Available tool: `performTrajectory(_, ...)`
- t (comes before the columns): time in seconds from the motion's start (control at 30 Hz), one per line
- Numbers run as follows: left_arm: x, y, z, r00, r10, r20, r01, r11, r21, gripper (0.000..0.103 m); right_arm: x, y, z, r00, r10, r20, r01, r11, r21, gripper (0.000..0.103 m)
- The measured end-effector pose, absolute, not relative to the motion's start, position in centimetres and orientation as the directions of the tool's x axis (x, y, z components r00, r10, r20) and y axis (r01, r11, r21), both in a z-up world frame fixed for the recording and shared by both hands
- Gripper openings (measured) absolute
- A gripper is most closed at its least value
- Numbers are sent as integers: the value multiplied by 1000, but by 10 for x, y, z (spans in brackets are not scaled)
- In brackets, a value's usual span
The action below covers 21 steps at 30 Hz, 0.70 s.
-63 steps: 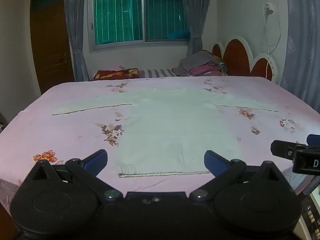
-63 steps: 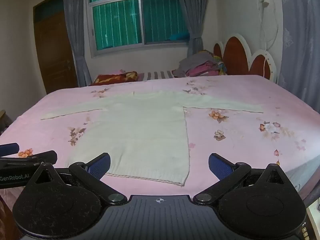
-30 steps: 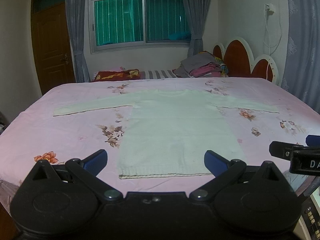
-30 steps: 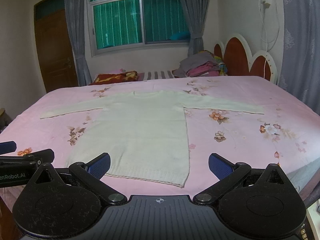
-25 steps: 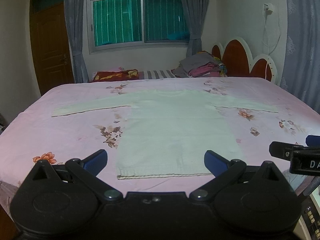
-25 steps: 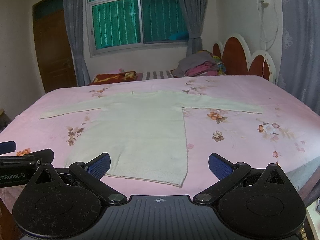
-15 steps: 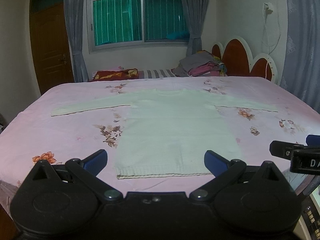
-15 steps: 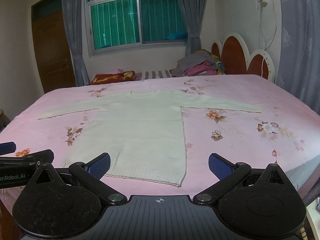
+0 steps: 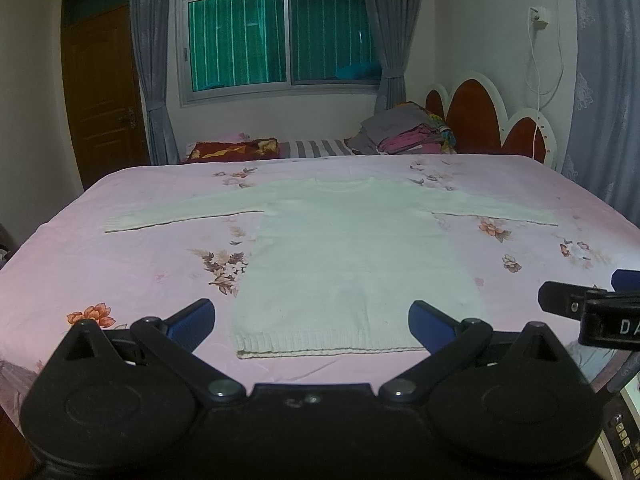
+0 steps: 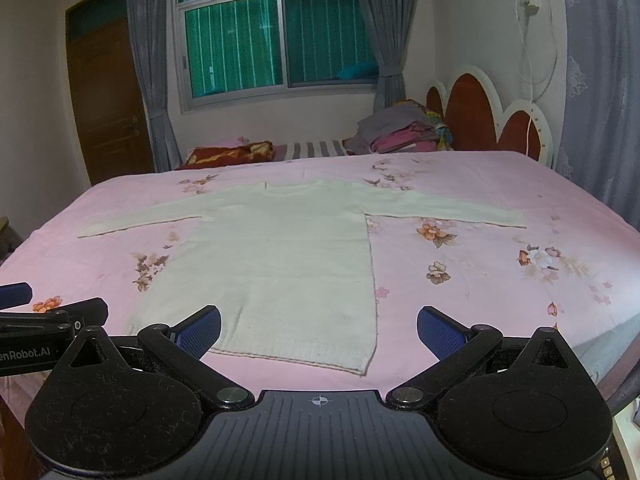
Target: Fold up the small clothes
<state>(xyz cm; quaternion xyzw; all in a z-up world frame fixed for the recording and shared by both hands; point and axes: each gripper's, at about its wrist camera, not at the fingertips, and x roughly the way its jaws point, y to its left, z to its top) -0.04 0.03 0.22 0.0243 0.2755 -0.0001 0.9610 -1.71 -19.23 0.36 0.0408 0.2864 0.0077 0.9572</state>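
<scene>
A pale knit sweater (image 9: 352, 256) lies flat on the pink floral bedsheet (image 9: 120, 272), sleeves spread to both sides, hem toward me. It also shows in the right wrist view (image 10: 276, 256). My left gripper (image 9: 312, 320) is open and empty, held just short of the hem. My right gripper (image 10: 318, 328) is open and empty, near the hem's right corner. Each gripper appears at the edge of the other's view: the right one (image 9: 588, 308) and the left one (image 10: 48, 320).
A pile of folded clothes (image 9: 404, 134) and a red patterned pillow (image 9: 232, 149) lie at the far side of the bed. A red and white headboard (image 9: 492, 124) stands at the right. A door (image 9: 104, 92) and a window (image 9: 280, 40) are beyond.
Both views shifted only slightly; the sweater lies as before and both grippers stay open.
</scene>
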Motion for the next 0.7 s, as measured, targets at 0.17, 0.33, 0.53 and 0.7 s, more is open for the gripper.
performTrajectory(0.17, 0, 0, 2, 847, 13, -531, 14, 999, 47, 103, -17, -193, 4, 836, 37, -548, 9, 997, 82, 103)
performTrajectory(0.33, 0, 0, 3, 847, 14, -531, 13, 999, 47, 103, -17, -193, 4, 835, 37, -548, 9, 997, 81, 103)
performTrajectory(0.53, 0, 0, 2, 849, 14, -529, 12, 999, 46, 103, -17, -193, 4, 836, 37, -547, 8, 997, 80, 103)
performTrajectory(0.7, -1, 2, 3, 849, 14, -528, 12, 999, 46, 103, -16, -193, 4, 838, 34, -545, 9, 997, 77, 103)
